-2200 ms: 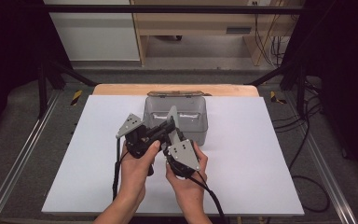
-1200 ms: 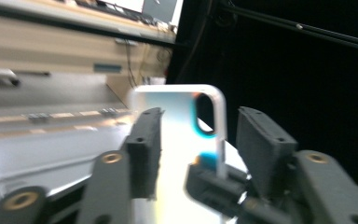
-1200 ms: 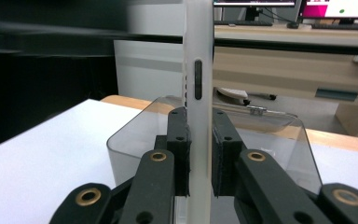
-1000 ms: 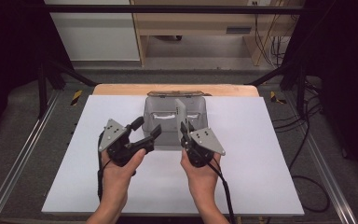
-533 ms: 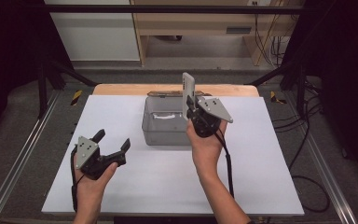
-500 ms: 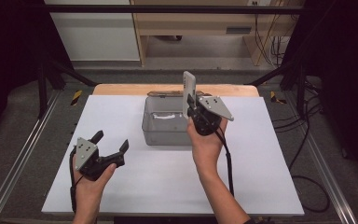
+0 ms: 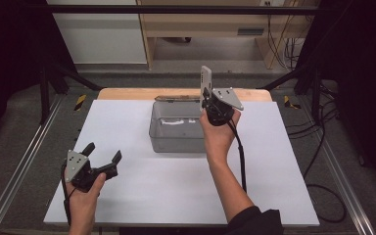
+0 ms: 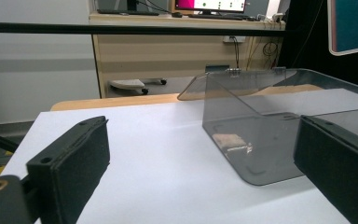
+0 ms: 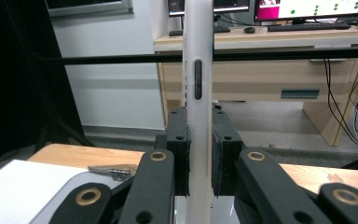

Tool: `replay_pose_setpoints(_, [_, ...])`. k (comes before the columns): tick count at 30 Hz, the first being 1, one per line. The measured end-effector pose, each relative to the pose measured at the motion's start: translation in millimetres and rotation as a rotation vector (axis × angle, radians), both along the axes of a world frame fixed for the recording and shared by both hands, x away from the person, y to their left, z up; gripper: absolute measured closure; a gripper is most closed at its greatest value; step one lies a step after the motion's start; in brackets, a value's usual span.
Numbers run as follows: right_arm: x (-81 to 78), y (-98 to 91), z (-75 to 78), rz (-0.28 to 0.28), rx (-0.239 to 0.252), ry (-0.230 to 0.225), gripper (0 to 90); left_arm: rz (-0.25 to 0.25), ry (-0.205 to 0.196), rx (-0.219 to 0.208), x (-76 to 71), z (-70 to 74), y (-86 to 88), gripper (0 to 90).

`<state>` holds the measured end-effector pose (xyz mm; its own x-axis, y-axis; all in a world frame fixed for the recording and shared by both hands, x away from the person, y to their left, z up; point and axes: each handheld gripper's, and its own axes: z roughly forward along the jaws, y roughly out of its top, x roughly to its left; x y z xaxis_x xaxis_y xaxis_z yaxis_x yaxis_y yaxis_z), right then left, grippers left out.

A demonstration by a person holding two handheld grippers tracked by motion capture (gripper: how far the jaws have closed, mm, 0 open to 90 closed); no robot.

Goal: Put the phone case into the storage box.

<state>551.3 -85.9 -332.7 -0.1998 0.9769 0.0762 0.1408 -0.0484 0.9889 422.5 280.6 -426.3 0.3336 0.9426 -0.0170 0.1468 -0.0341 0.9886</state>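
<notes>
The right gripper (image 7: 206,94) is up above the back right corner of the clear grey box (image 7: 176,128). Its fingers (image 9: 179,149) are squeezed tight on a thin white phone (image 9: 198,93), which stands straight up on its edge. The box sits in the middle of the white desk (image 7: 142,191). The left gripper (image 7: 103,155) is low over the desk's front left part, well apart from the box. Its fingers (image 8: 72,163) have just been opening and are wide apart, with nothing between them.

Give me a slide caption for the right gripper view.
Right gripper clamps an upright white phone by its edges, desk and monitors behind.
</notes>
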Motion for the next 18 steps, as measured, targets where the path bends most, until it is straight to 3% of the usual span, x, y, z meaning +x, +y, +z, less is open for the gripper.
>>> replay_pose_setpoints(5, [12.2,-1.8,-7.7,-0.003,-0.029,0.015,80.8,0.013,0.015,-0.005,2.9,-5.1,6.5,2.7])
replay_pose_setpoints(18, [34.1,-9.6,-21.8,-0.033,-0.018,0.053,80.8,0.015,0.023,-0.001,3.9,-8.2,8.6,2.8])
